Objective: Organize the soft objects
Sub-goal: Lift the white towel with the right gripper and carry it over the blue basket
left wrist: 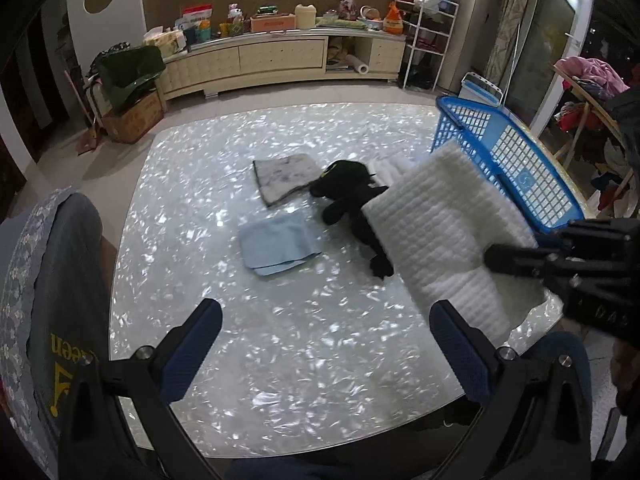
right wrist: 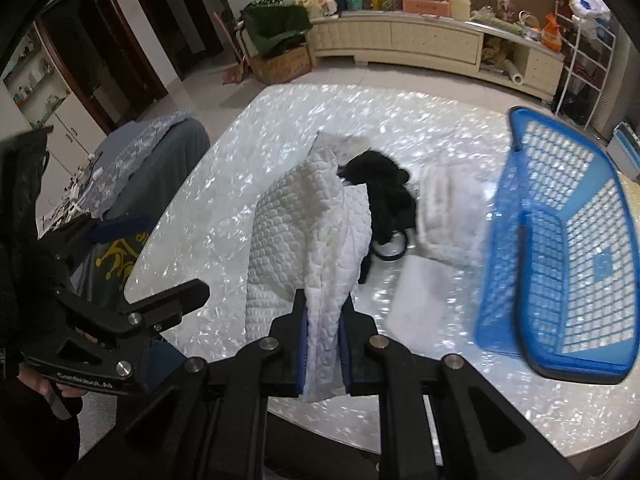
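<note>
Shiny pearl-patterned table [left wrist: 304, 360] carries the soft items. Left gripper [left wrist: 326, 344], over the near edge: fingers spread wide, nothing between them, bare tabletop below. Toward the table's middle, a folded light-blue cloth [left wrist: 276, 244] lies flat; behind it, toward the far edge, a grey cloth [left wrist: 284, 176], also flat. Just right of both, a black plush toy [left wrist: 352, 200] lies on the tabletop, its head touching the grey cloth's corner. Right gripper [right wrist: 325, 316]: fingers pinching a white quilted cloth [right wrist: 320, 240], pads pressed on a bunched fold; the cloth hangs lifted off the table in front of the plush and covers part of it in both views. Beyond the plush, a second white textured cloth [right wrist: 448, 208] rests on the tabletop, next to the basket. Blue plastic basket [right wrist: 560, 248] at the right edge of the table, lattice walls and floor; the part of its interior shown in the right wrist view holds nothing. Its picture is blurred there. Beyond the table's left edge, a chair back draped in grey-blue fabric [left wrist: 60, 280].
</note>
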Motion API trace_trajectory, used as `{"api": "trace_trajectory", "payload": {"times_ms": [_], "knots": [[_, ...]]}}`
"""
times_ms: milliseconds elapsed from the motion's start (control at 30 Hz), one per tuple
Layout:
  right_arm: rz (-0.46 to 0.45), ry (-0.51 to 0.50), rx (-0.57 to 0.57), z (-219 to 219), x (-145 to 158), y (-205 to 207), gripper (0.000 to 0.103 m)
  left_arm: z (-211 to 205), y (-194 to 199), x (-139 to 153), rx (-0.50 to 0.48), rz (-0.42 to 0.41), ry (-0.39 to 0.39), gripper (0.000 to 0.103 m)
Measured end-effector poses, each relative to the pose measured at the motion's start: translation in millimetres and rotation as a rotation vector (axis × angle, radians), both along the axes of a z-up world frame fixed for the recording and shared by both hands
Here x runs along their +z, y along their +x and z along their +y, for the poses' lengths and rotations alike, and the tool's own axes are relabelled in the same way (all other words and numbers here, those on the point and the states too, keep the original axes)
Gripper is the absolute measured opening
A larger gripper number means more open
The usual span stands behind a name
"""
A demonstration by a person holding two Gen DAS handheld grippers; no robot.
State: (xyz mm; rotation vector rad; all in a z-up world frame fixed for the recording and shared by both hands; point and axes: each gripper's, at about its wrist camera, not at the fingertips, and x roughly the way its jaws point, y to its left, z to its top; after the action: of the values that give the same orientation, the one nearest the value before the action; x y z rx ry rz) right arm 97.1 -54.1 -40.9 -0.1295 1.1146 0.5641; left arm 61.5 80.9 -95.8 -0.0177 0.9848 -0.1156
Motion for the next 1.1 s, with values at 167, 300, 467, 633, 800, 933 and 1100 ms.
{"api": "trace_trajectory", "payload": {"times_ms": [167, 300, 467, 633, 800, 933, 1100], "knots": [[-0.035, 0.023, -0.030, -22, 15, 4, 0.012, -11, 5, 6, -0.012, 0.007, -0.030, 0.103], [-0.076, 0.039, -0.061, -43, 31, 9, 0.012, -20, 10, 10, -0.027, 0.005, -0.012, 0.103], [-0.118, 0.040, -0.096, -76, 51, 15, 0.012, -21, 21, 12, -0.025, 0.011, -0.024, 0.103], [-0.155, 0.034, -0.145, -109, 66, 27, 0.012, -22, 40, 8, -0.006, 0.045, -0.035, 0.103], [-0.162, 0.025, -0.203, -134, 64, 37, 0.012, -27, 61, -1, 0.007, 0.082, -0.060, 0.103], [-0.143, 0.022, -0.238, -145, 55, 46, 0.012, -37, 84, -14, 0.009, 0.111, -0.058, 0.103], [-0.098, 0.018, -0.255, -153, 34, 51, 0.012, -52, 110, -31, -0.007, 0.134, -0.028, 0.103]]}}
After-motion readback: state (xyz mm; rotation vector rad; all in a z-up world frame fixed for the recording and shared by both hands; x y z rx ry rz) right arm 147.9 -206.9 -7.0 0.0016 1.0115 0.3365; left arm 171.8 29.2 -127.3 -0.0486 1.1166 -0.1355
